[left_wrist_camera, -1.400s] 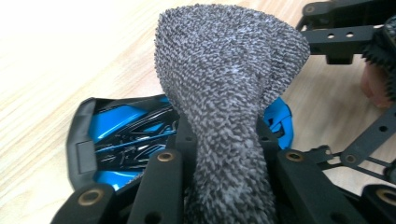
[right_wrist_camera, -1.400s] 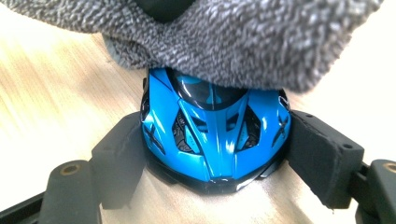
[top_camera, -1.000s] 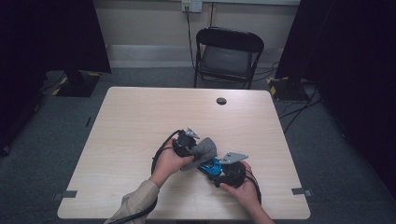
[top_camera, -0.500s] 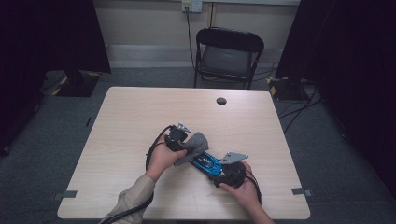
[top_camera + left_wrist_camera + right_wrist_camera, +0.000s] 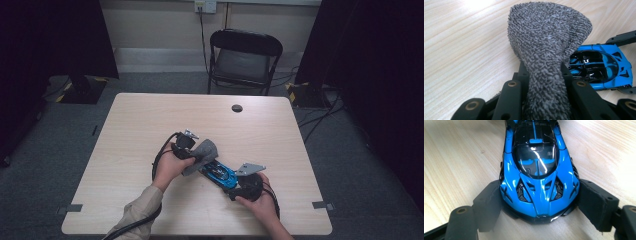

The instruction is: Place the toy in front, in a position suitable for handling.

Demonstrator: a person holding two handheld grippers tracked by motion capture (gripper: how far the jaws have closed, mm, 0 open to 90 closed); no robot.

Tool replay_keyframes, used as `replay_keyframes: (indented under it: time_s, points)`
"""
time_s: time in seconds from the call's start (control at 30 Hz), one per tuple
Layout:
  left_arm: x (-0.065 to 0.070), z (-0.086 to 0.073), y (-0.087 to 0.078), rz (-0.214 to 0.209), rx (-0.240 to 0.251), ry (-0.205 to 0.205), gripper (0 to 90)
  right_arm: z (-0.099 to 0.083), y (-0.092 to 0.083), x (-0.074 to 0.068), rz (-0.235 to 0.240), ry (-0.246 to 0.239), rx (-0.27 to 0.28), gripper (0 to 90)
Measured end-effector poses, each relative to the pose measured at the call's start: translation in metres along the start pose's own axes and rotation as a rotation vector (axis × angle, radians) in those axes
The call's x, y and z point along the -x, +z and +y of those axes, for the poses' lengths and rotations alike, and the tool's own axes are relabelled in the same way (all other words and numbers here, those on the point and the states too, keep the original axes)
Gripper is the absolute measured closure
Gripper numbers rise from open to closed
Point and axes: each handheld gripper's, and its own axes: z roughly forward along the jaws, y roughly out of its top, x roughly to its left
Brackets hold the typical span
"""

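blue toy car point(image 5: 539, 182) on wooden table point(image 5: 456, 157), hand-held gripper point(image 5: 541, 205) clamping it

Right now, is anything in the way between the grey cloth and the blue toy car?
Nothing visible is. The left gripper is shut on the grey cloth, and the cloth hangs right beside the blue toy car, with no other thing between them. The right gripper grips the car at one end, on the wooden table.
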Motion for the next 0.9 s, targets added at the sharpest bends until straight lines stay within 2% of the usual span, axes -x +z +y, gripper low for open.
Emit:
replay_keyframes:
  time_s: [0.07,0.13,0.3,0.53,0.9]
  points:
    - [0.000,0.000,0.000,0.007,0.005,-0.008,72.0,0.000,0.000,0.000,0.000,0.000,0.000,23.8]
    - [-0.001,0.001,-0.001,0.021,0.000,0.008,71.9,0.000,0.000,0.000,0.000,0.000,0.000,23.8]
    - [-0.003,0.001,-0.003,0.032,-0.005,0.009,72.0,0.000,0.000,0.000,0.000,0.000,0.000,23.8]
    - [-0.006,-0.002,-0.003,0.025,0.010,-0.039,72.0,0.000,0.000,0.000,0.000,0.000,0.000,23.9]
    - [-0.011,-0.002,-0.010,0.049,0.005,-0.026,72.0,0.000,0.000,0.000,0.000,0.000,0.000,23.8]
